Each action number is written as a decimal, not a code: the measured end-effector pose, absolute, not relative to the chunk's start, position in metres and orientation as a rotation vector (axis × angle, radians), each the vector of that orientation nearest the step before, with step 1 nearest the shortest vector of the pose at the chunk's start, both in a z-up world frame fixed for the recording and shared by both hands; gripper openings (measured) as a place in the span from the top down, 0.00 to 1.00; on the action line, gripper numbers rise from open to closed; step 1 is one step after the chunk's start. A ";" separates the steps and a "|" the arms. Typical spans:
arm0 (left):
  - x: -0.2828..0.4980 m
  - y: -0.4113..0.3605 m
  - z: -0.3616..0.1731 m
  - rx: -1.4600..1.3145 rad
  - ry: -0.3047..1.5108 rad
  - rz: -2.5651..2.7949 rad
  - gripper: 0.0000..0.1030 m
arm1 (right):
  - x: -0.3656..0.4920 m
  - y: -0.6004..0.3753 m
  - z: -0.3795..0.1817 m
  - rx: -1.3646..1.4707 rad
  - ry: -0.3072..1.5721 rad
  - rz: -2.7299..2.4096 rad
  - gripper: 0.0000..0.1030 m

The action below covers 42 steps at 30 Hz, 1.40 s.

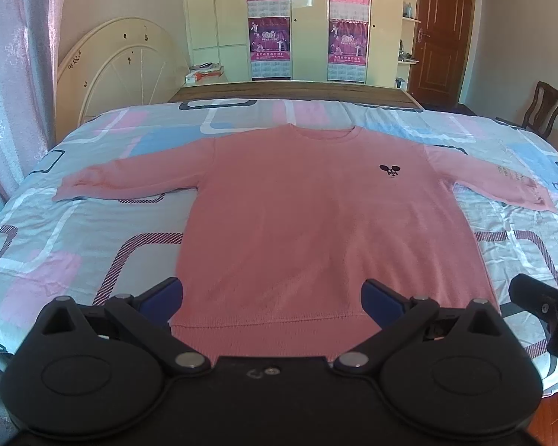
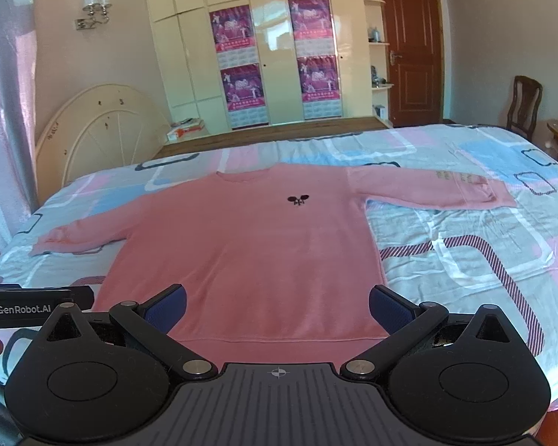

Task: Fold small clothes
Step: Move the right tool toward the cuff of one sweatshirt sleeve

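Note:
A pink long-sleeved sweater [image 1: 308, 215] lies flat and face up on the bed, both sleeves spread out, a small black emblem on its chest. It also shows in the right wrist view [image 2: 256, 252]. My left gripper [image 1: 271, 297] is open and empty, hovering over the sweater's hem near its left corner. My right gripper [image 2: 277, 306] is open and empty, over the hem toward the right corner. The right gripper's body shows at the right edge of the left wrist view [image 1: 547, 308]. The left one shows at the left edge of the right wrist view [image 2: 29, 306].
The bed has a patterned sheet [image 1: 74, 245] in grey, pink and blue. A wooden board [image 1: 290, 93] lies at the bed's far end, before a cream wardrobe [image 1: 297, 22] with posters. A round headboard [image 1: 119, 70] leans at left. A chair [image 1: 543, 107] stands at right.

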<state>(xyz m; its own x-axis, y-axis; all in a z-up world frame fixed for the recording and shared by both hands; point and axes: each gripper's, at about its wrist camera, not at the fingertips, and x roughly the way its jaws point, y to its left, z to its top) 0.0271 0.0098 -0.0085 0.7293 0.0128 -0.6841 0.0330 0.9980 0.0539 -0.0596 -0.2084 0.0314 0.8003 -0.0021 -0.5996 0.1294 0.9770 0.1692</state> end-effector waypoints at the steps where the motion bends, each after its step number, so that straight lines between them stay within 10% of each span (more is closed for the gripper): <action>1: 0.030 0.009 -0.010 0.066 0.755 -0.013 0.01 | -0.058 -0.209 0.031 0.205 0.642 -0.076 0.00; 42: 0.269 0.013 -0.065 0.146 0.853 -0.134 0.01 | 0.120 -0.260 -0.001 0.270 0.665 -0.418 0.00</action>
